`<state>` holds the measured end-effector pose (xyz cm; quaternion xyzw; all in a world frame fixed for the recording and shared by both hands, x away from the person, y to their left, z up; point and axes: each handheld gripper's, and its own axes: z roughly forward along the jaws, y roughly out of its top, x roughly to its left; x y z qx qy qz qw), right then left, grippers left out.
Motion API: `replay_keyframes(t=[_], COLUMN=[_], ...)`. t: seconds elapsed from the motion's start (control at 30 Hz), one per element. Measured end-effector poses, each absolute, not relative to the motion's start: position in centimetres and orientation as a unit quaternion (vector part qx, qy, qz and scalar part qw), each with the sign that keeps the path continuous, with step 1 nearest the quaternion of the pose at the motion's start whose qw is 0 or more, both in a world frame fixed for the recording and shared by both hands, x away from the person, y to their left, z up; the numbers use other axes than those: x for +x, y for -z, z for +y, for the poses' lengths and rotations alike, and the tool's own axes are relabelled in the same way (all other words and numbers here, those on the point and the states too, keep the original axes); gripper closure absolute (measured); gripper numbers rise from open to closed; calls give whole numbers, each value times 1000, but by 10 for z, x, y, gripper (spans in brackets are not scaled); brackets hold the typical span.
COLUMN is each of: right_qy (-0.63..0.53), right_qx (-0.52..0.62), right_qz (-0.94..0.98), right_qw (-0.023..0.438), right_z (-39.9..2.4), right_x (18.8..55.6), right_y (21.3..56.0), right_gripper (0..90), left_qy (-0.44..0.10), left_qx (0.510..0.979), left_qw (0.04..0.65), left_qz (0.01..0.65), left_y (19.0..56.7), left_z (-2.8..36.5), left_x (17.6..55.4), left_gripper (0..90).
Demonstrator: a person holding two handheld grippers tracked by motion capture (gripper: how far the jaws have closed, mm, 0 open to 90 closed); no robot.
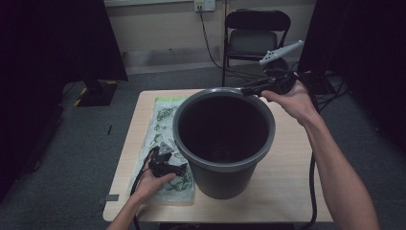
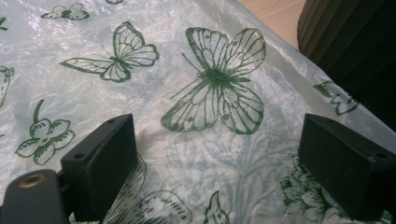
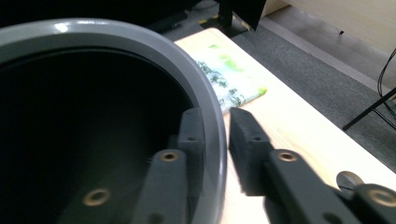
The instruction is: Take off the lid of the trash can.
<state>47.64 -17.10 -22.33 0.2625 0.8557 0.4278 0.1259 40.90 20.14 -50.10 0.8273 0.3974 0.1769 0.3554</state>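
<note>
A dark grey plastic bin (image 1: 225, 184) stands upright on the middle of the table, and its inside looks dark. My right gripper (image 1: 246, 90) reaches its far rim (image 3: 140, 35). In the right gripper view that gripper (image 3: 217, 135) has one jaw inside the rim and one outside, with a thin gap at the outer jaw. A folded clear bag printed with green butterflies (image 1: 163, 120) lies flat to the left of the bin. My left gripper (image 1: 179, 171) rests low over the bag's near end. Its jaws (image 2: 224, 172) stand wide apart above the bag (image 2: 210, 93), with nothing between them.
The bin (image 2: 355, 42) stands close to the right of the left gripper. The wooden table (image 1: 292, 158) has bare room right of the bin. A black folding chair (image 1: 256, 33) stands behind the table, with cables on the floor to its right.
</note>
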Motion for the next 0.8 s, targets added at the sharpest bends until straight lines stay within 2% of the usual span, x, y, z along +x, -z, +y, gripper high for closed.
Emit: replay_keyframes(t=[0.07, 0.23, 0.33, 0.4, 0.8], right_qy=[-411, -367, -322, -308, -328], right_qx=[264, 264, 260, 268, 274], right_qz=[864, 884, 906, 909, 900], right_qw=[127, 123, 86, 85, 88], right_z=[-164, -149, -137, -134, -136], right_x=[480, 490, 499, 501, 501], right_y=[226, 231, 237, 239, 241], right_gripper=[643, 607, 663, 725, 731], left_qy=[-177, -177, -177, -176, -175], left_qx=[827, 828, 828, 828, 829], left_qw=[355, 355, 356, 356, 358], left_qz=[397, 397, 397, 396, 393], left_y=[501, 501, 501, 501, 501], left_z=[201, 201, 202, 202, 202], left_x=[409, 409, 409, 409, 410], left_gripper=[109, 109, 109, 109, 109])
